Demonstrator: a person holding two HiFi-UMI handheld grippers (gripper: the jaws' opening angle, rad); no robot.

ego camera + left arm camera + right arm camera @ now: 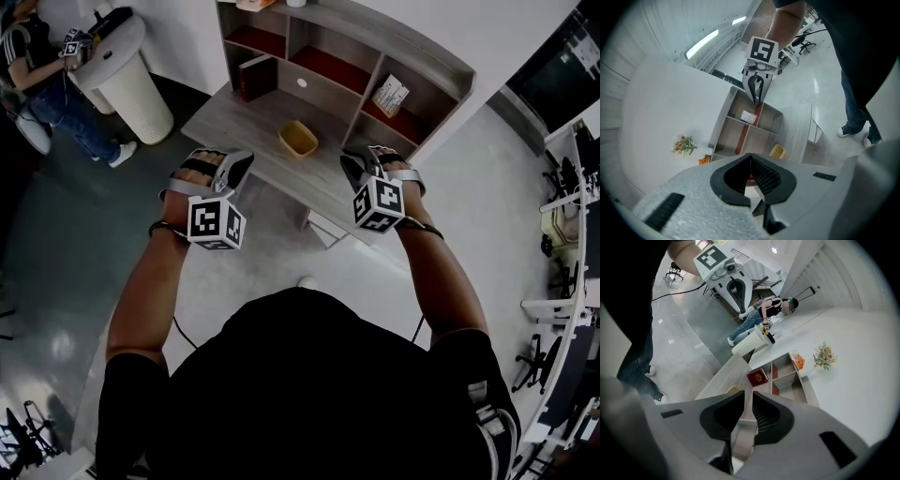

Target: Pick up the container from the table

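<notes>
Left gripper [239, 164] jaws pressed together, right gripper [356, 164] barely parted, empty: too narrow, prob. they'd shove yellow container [298, 139] across table [234, 127] w/o gripping.

I see the container [298, 139], a small yellow tub with rounded corners, standing upright with its open top up. It sits on the grey table [234, 122], near the middle, just before the shelves [337, 66].
</notes>
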